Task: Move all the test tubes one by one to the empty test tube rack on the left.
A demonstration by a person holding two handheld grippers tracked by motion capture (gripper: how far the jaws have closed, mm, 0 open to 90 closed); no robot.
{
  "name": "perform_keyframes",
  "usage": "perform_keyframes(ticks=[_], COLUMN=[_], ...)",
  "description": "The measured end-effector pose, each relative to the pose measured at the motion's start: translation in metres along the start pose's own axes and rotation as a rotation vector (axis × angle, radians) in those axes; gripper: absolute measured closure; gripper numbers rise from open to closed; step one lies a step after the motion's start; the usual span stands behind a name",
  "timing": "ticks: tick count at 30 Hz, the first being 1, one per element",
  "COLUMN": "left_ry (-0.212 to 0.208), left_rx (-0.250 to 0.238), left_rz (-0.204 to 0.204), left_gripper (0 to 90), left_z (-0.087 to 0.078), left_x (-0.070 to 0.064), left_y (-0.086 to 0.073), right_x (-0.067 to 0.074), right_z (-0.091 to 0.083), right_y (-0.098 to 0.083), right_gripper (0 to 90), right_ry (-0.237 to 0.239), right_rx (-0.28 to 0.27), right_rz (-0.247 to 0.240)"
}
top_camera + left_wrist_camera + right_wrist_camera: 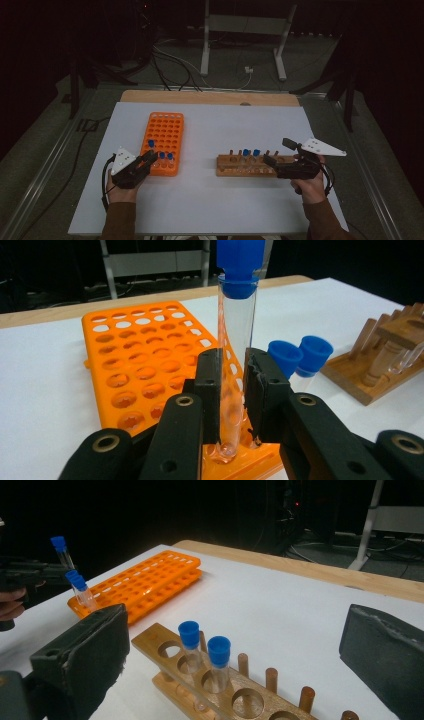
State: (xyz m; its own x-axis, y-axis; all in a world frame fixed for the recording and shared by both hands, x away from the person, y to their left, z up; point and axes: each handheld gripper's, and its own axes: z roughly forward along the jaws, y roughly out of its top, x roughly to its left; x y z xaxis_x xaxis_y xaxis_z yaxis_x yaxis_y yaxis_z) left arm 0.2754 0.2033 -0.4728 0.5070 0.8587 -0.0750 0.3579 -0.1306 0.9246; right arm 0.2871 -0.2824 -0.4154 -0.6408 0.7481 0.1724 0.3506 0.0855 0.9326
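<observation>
Two black jaws of the left gripper (232, 390) are clamped on a clear test tube (236, 340) with a blue cap, low in the centre of the left gripper view; the tube stands upright, its rounded bottom at the near edge of the orange rack (145, 365), which fills the left half of that frame. Just right of the jaws, two more blue-capped tubes (300, 357) stand in the rack's near row. In the high view the left gripper (145, 161) sits at lower left, at the rack's near end (165, 131), with the held tube's cap (151, 143) poking up above it. At lower right of the high view the right gripper (280, 152) has its jaws spread wide with nothing between them, at the right end of the wooden rack (240, 167). The right gripper view shows that wooden rack (165, 645) at bottom centre, holding two blue-capped tubes (205, 655) side by side, on the white table (280, 605).
</observation>
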Motion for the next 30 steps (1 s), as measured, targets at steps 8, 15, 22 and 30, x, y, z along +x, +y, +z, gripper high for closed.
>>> perform_keyframes(ticks=[8, 15, 22, 30], left_ry=[0.003, 0.01, 0.02, 0.028], left_rx=[0.016, 0.047, 0.111, 0.142], left_rz=[-0.004, -0.005, 0.022, 0.002], left_gripper=[78.3, 78.4, 78.4, 78.4], left_z=[0.004, 0.009, 0.015, 0.01], left_x=[0.0, 0.001, -0.004, -0.003], left_y=[-0.003, -0.008, -0.015, -0.017], right_x=[0.001, 0.002, 0.002, 0.002], right_z=[0.0, 0.001, 0.001, 0.0], right_y=[0.0, 0.0, 0.0, -0.001], right_gripper=[0.0, 0.0, 0.0, 0.0], right_ry=[0.002, 0.004, 0.003, 0.006], right_rx=[0.001, 0.002, 0.002, 0.001], right_rz=[-0.004, -0.006, -0.006, -0.005])
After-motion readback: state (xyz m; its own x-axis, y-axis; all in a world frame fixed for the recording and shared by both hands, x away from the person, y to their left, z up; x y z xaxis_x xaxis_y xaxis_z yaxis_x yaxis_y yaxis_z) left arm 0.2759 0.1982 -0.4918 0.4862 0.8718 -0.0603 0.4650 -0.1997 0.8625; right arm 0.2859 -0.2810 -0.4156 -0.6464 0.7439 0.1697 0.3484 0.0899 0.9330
